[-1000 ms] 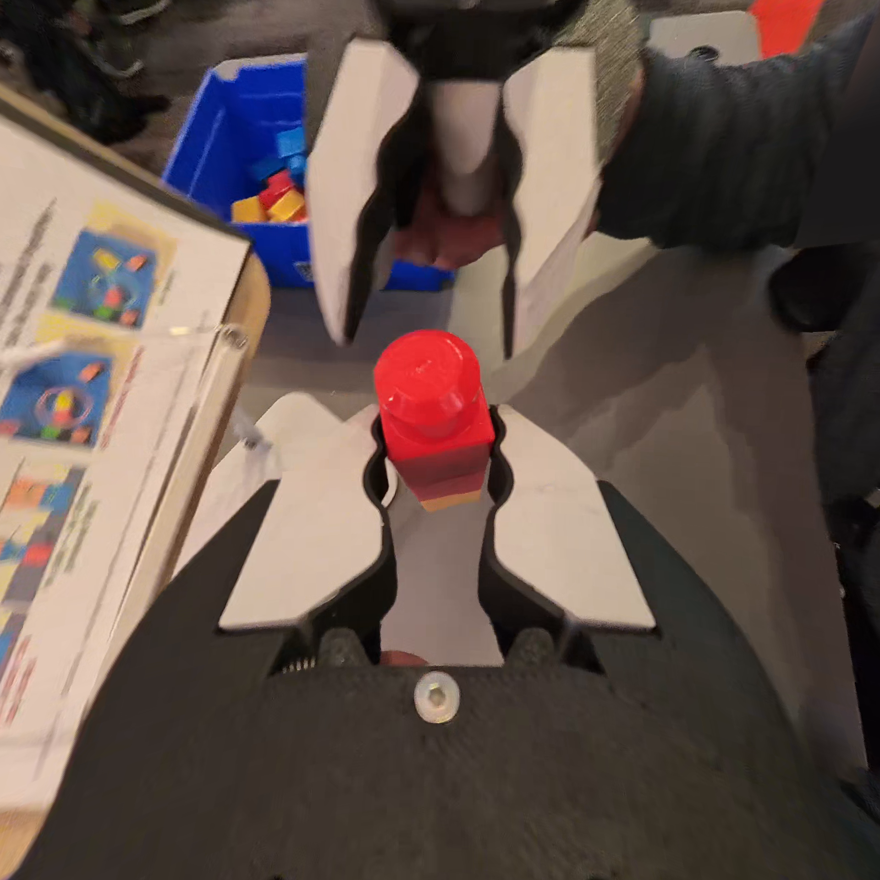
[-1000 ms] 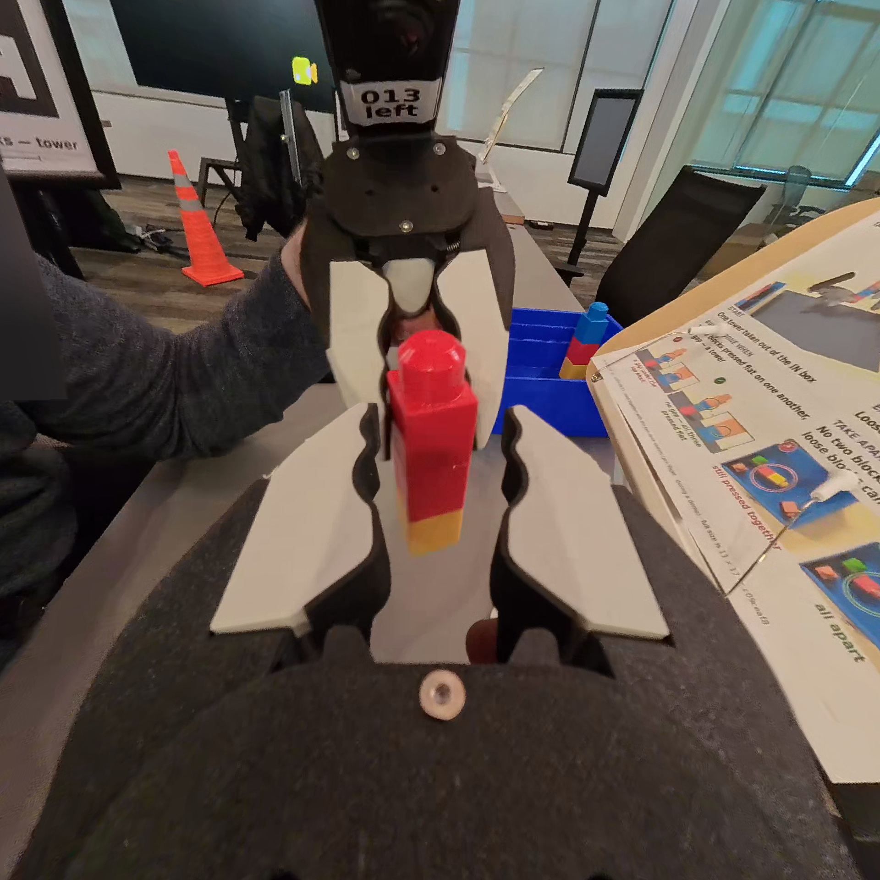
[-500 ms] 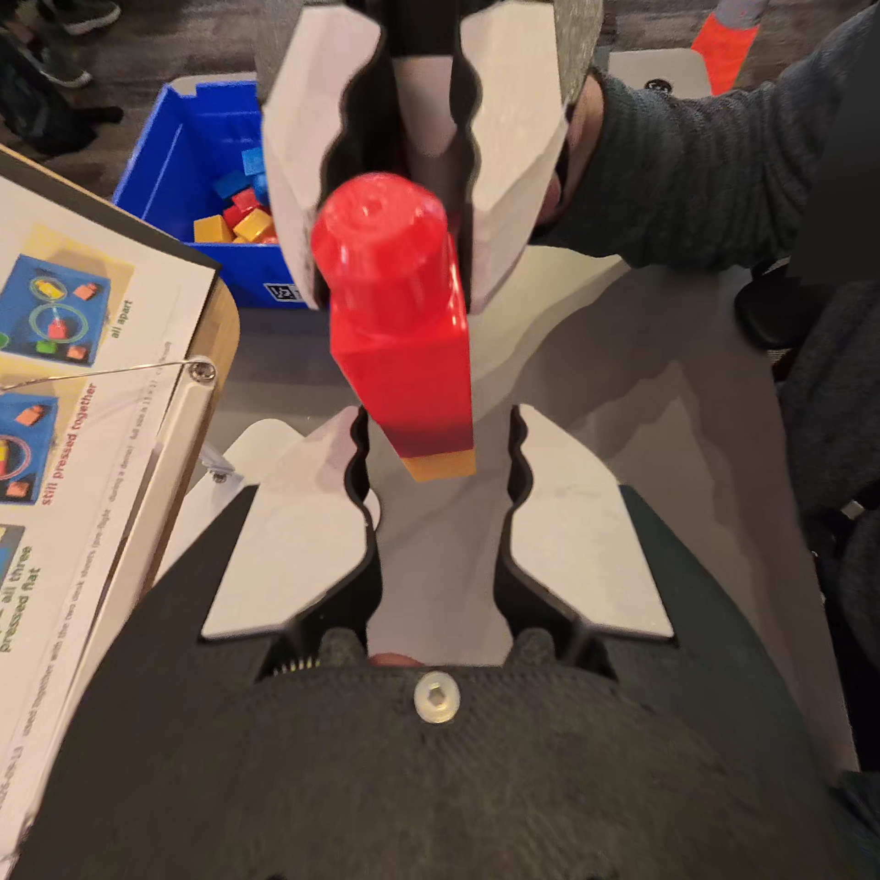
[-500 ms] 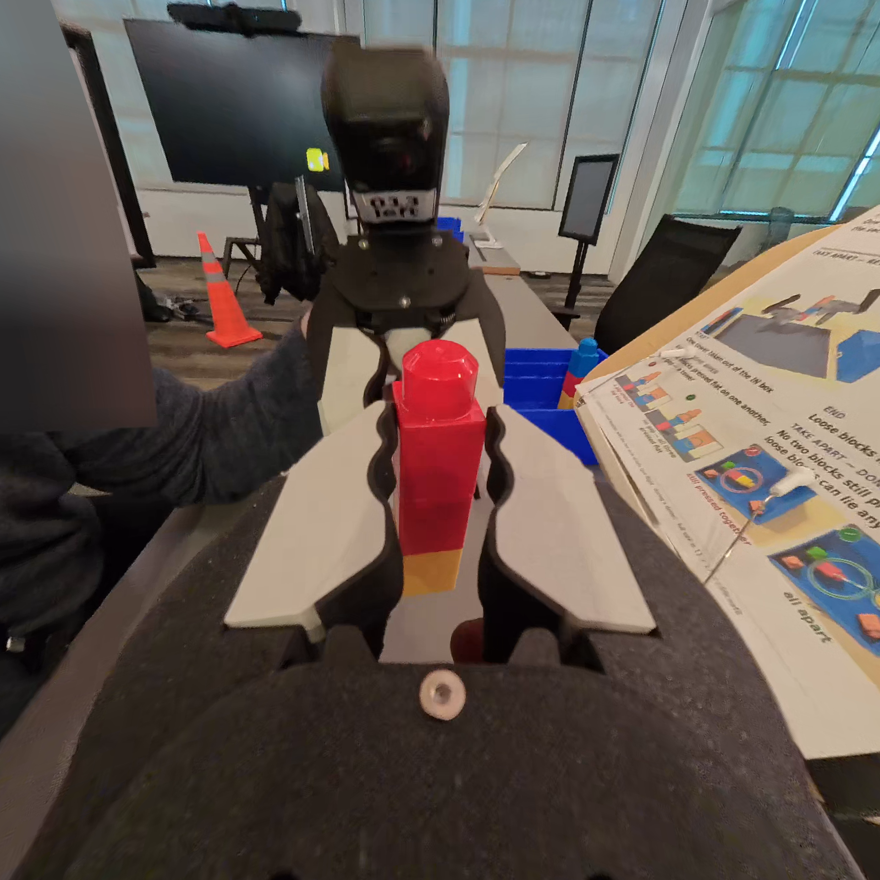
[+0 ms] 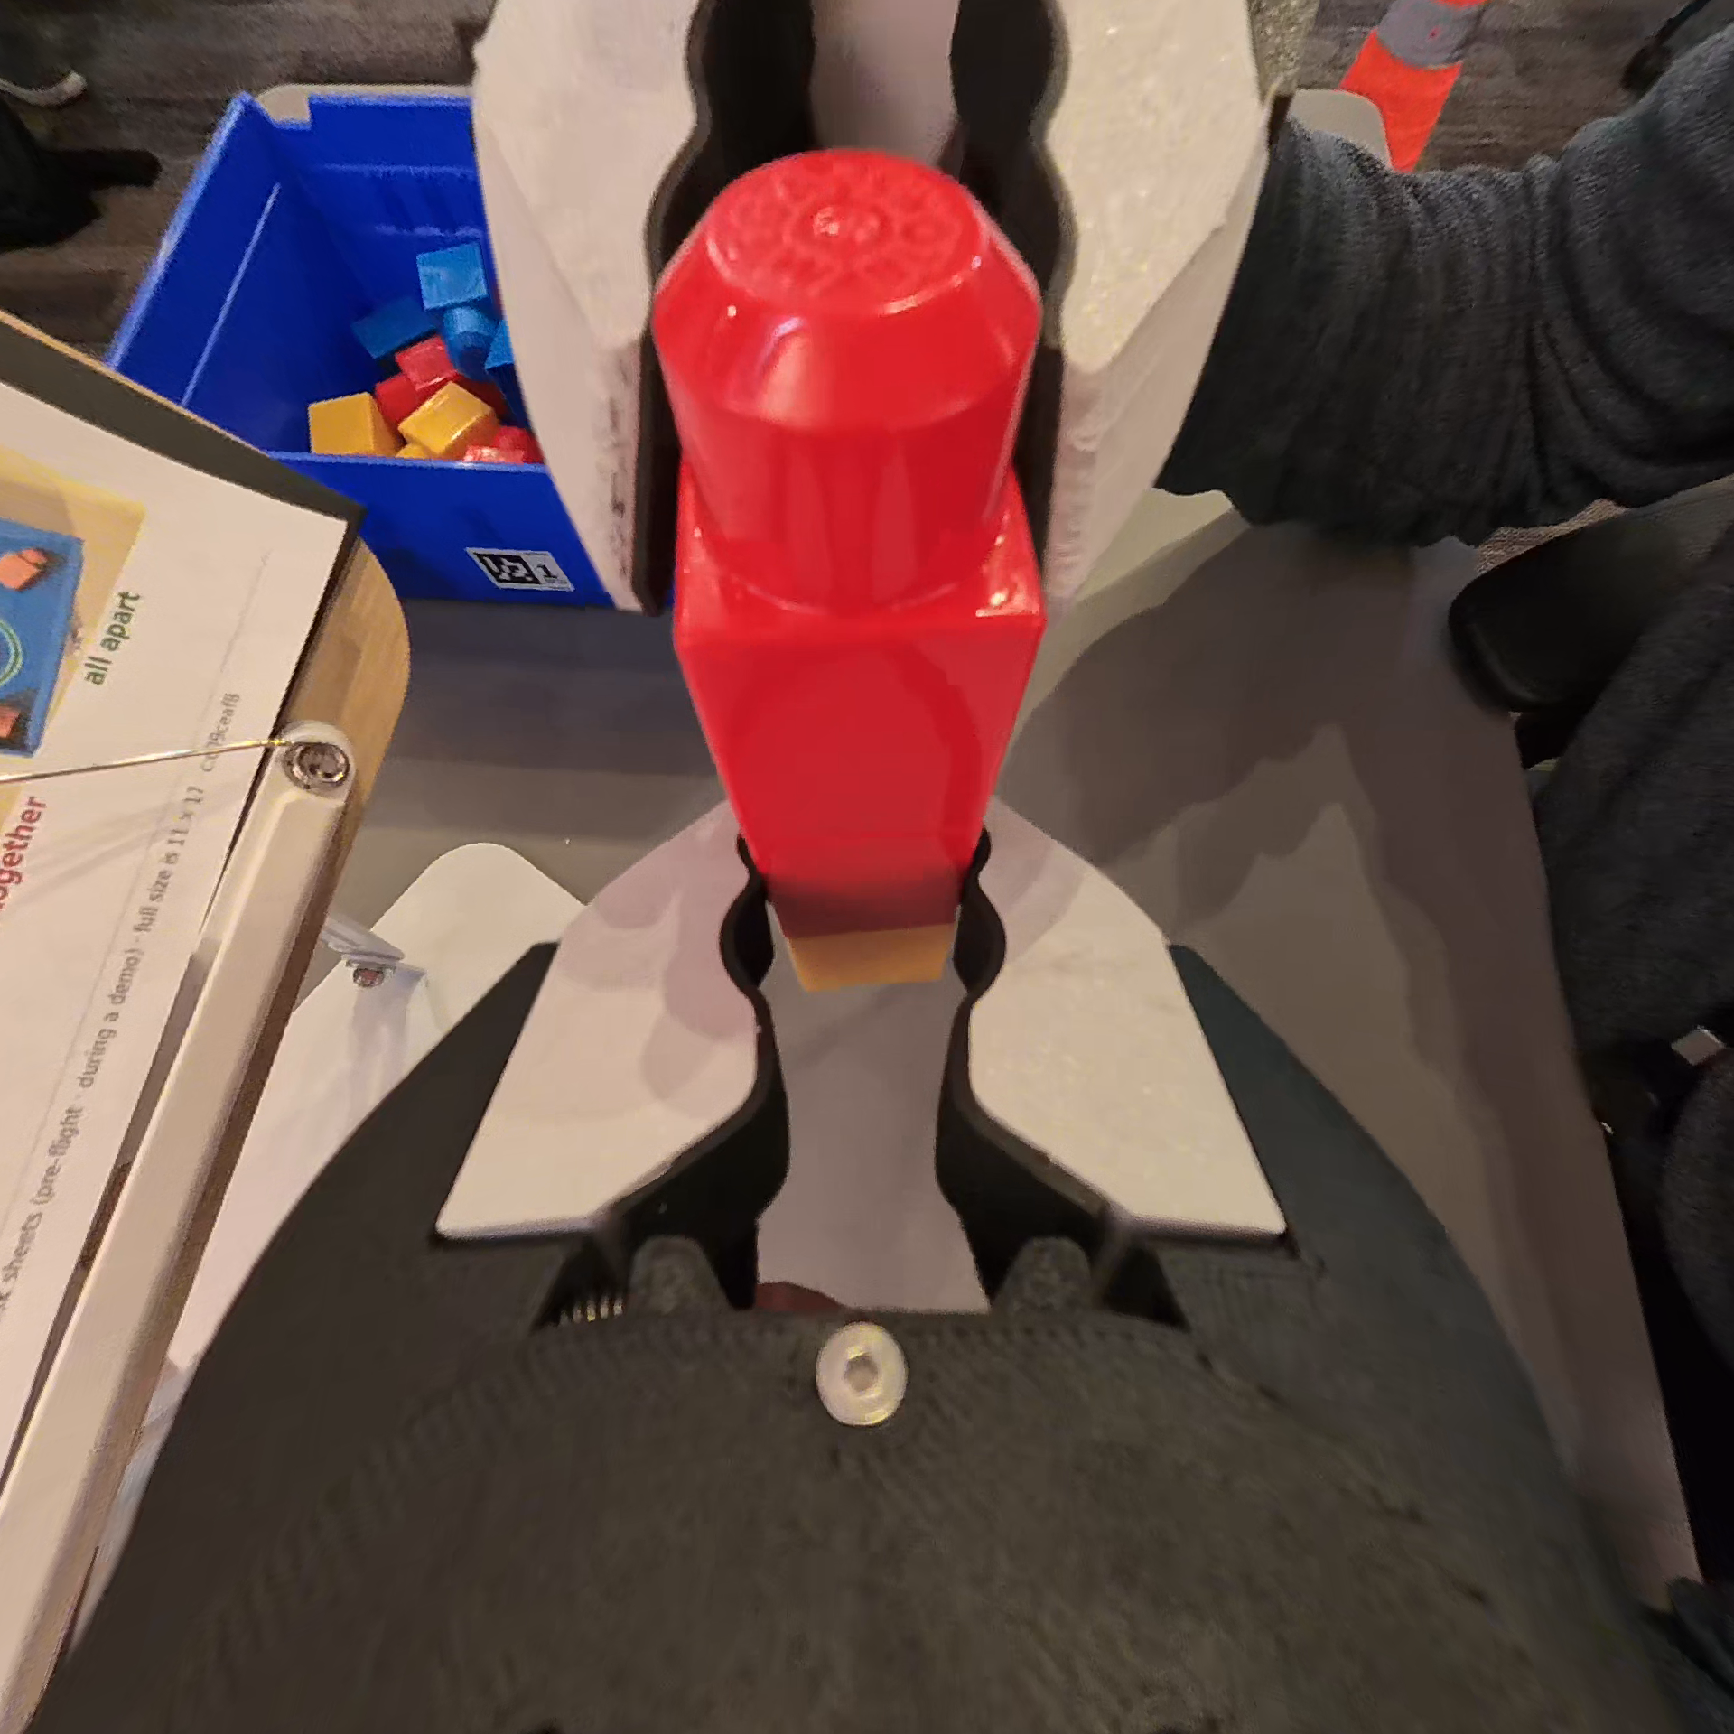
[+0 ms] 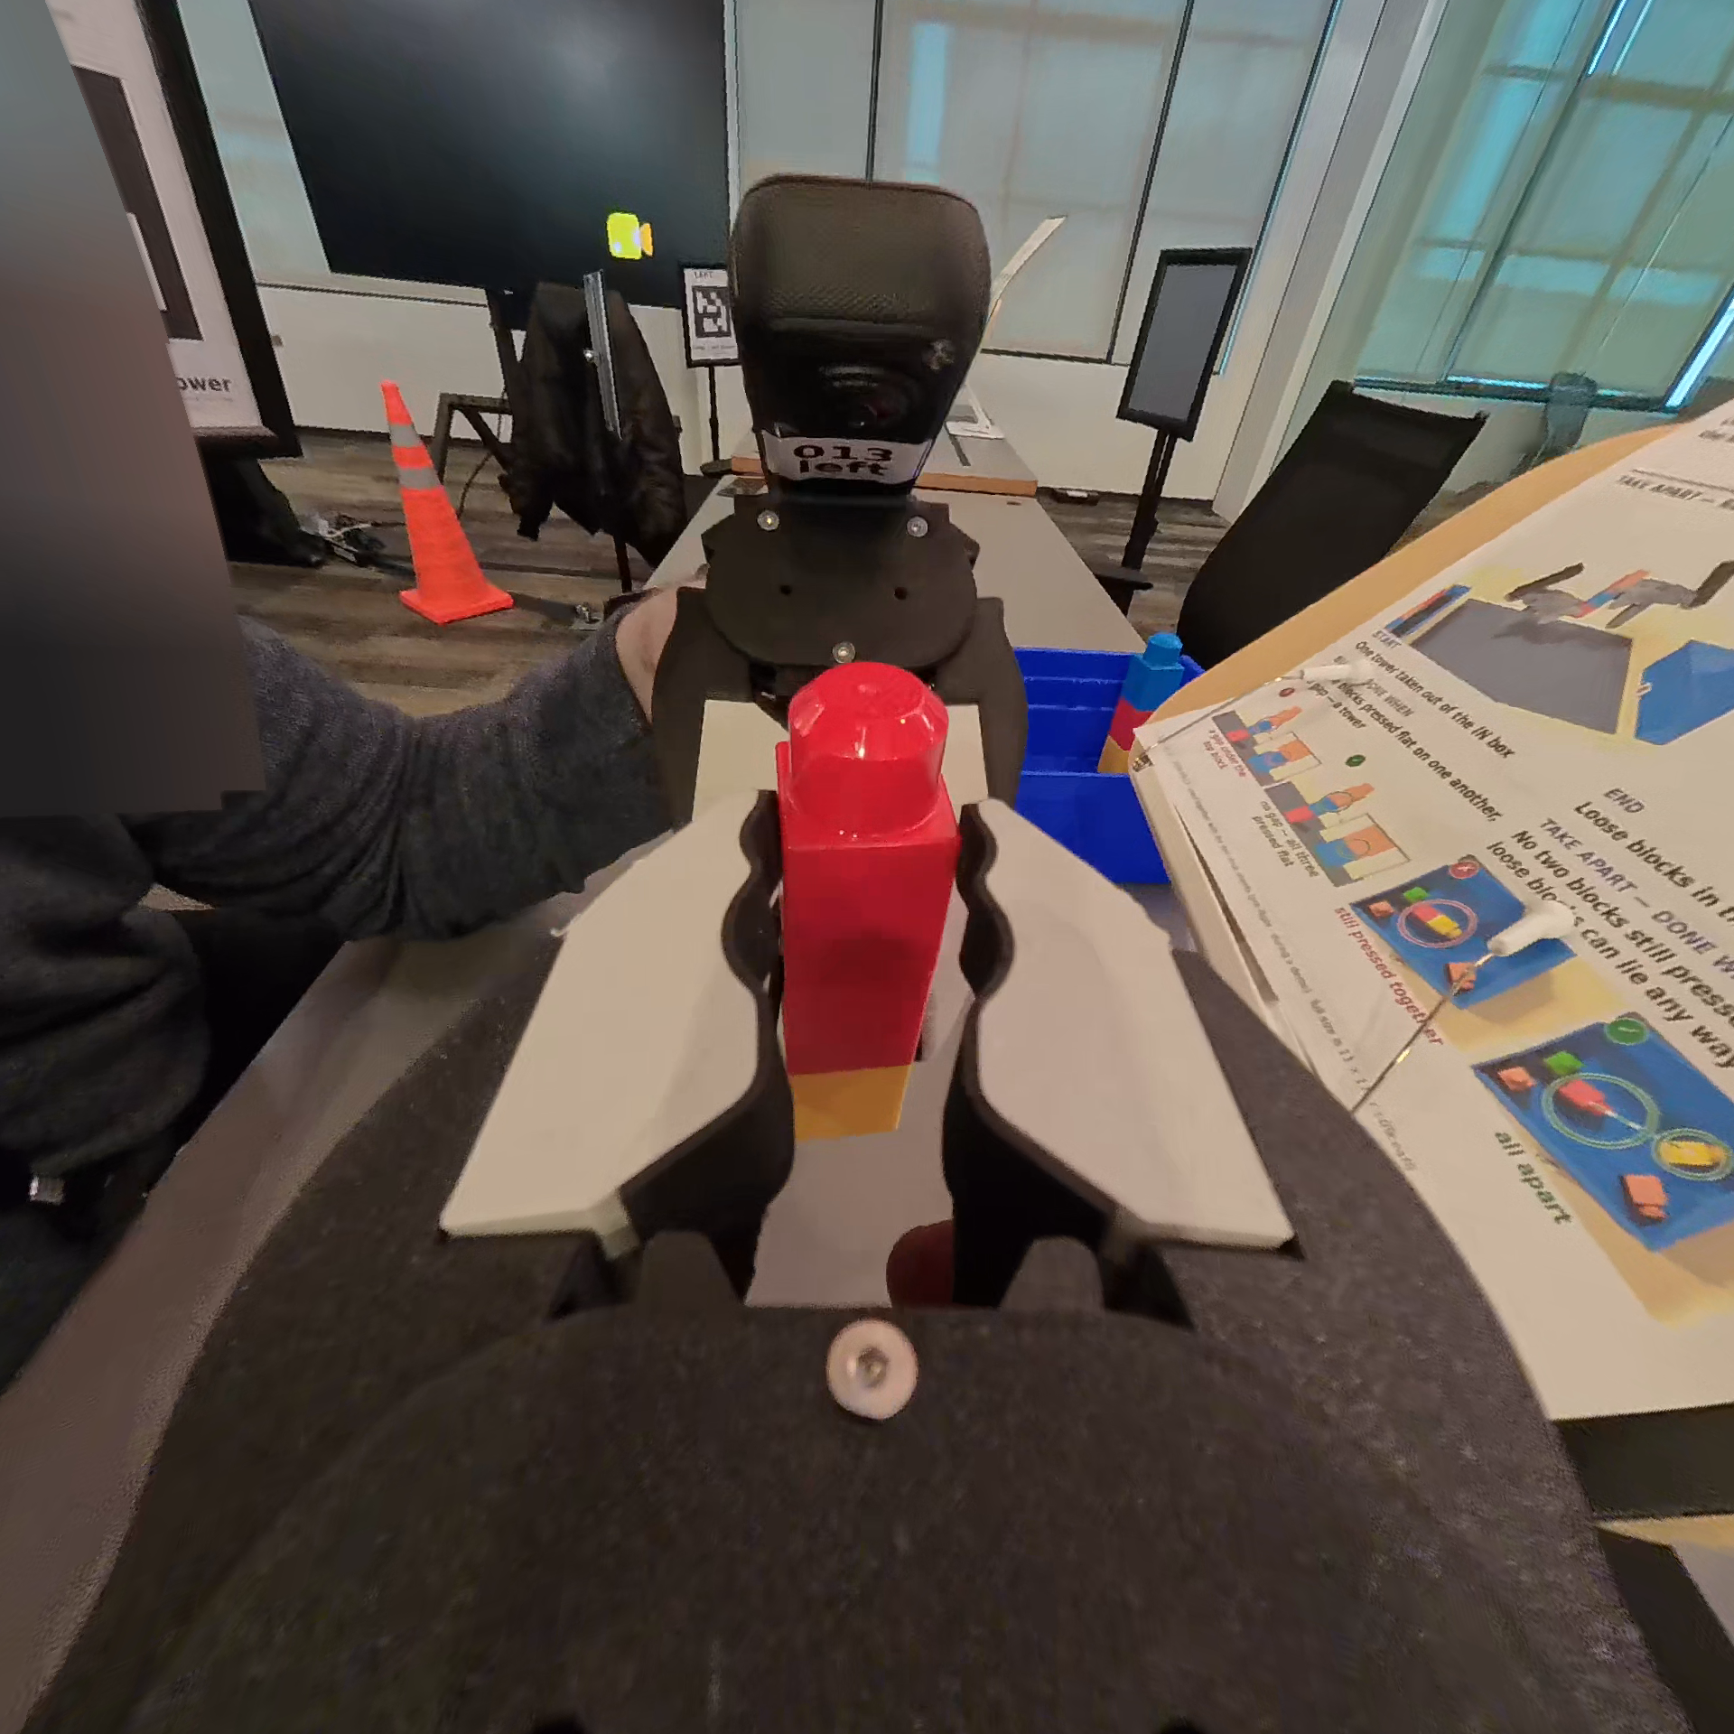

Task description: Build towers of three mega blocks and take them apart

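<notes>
Both grippers clenched one tower (image 6: 868, 948). The right gripper (image 6: 868, 901) gripped its red blocks. The left gripper (image 5: 861, 915) gripped near its yellow base.

Printed writing shows on the instruction sheet (image 6: 1464, 901) and a claw's white label (image 6: 838, 460).

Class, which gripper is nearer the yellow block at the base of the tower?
The left gripper. It clamps the tower just above the yellow block; the right gripper clamps the top red block, higher up.
</notes>
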